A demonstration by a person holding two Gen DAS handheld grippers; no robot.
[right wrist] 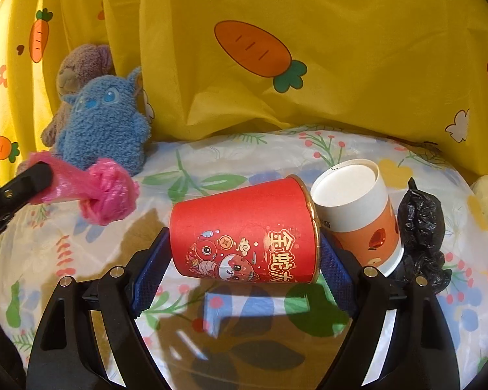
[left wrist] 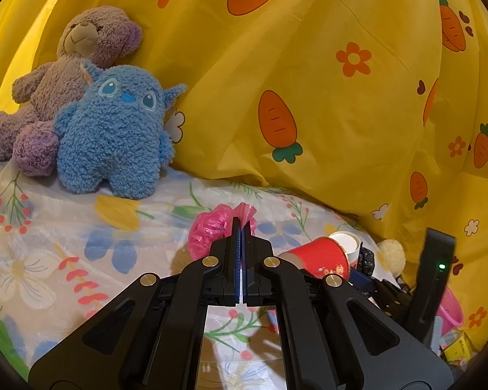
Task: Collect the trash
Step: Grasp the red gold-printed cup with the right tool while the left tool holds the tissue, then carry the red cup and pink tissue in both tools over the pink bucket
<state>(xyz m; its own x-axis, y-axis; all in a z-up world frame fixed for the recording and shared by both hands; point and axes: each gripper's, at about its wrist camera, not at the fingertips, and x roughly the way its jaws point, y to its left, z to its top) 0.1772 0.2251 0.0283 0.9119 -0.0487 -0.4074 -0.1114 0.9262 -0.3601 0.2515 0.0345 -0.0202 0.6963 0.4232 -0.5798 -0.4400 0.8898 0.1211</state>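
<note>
The left gripper (left wrist: 240,227) pinches the pink bag (left wrist: 208,230) at centre frame. The right gripper (right wrist: 244,243) clamps the red cup (right wrist: 244,230) sideways, lower centre. Pick-up looks finished; next, I think, both need carrying to a bin.

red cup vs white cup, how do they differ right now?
The red cup is held between the right claw fingers; the white cup is ungripped behind it. The red cup is solid red with a cartoon print and gold rim; the white cup is white above an orange band. The red cup's mouth faces right, the white cup's base faces the camera. Both are tipped-over paper cups, touching.
</note>
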